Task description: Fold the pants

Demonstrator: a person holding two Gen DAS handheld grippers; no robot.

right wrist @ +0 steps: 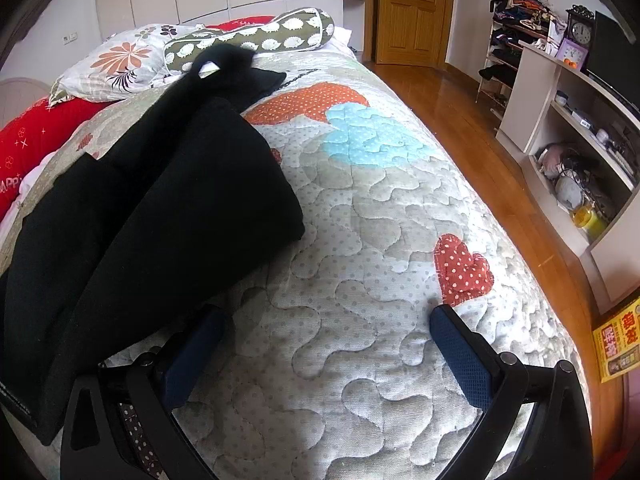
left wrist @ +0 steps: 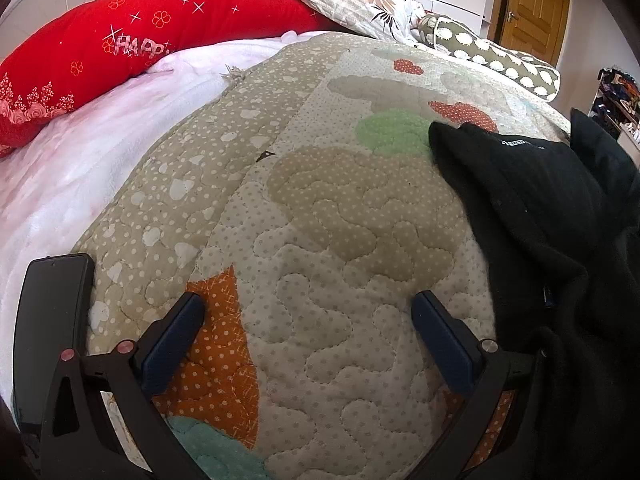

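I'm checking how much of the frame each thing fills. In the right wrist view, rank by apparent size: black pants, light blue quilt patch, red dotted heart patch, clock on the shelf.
1. black pants, partly inflated by nearness
2. light blue quilt patch
3. red dotted heart patch
4. clock, far off, so only apparent

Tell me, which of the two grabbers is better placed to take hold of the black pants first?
Probably the right gripper: its left finger is right at the edge of the black pants. The left gripper hangs open over bare quilt, the pants off to its side.
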